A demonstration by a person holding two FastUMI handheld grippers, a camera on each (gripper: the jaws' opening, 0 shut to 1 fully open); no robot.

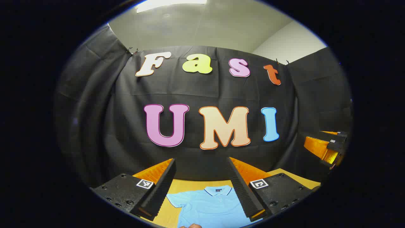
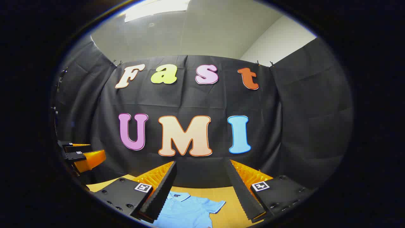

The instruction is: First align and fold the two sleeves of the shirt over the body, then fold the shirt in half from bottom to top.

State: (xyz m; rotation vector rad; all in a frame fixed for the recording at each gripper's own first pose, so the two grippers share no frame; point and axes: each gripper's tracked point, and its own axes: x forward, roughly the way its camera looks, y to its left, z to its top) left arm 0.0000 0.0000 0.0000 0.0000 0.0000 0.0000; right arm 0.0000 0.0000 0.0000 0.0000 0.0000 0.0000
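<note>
A light blue polo shirt lies flat on the wooden table, collar toward the booth wall, short sleeves spread out to the sides. In the left gripper view my left gripper is held above it, open, nothing between its fingers. The same shirt appears in the right gripper view, low and left of centre, with one sleeve spread out. My right gripper hovers open above the table, empty. The right gripper also shows far right in the left gripper view, and the left gripper far left in the right gripper view.
Bare wooden table top lies beyond and beside the shirt. The black cloth wall stands close behind the table. A fingertip peeks in at the bottom edge of the left gripper view.
</note>
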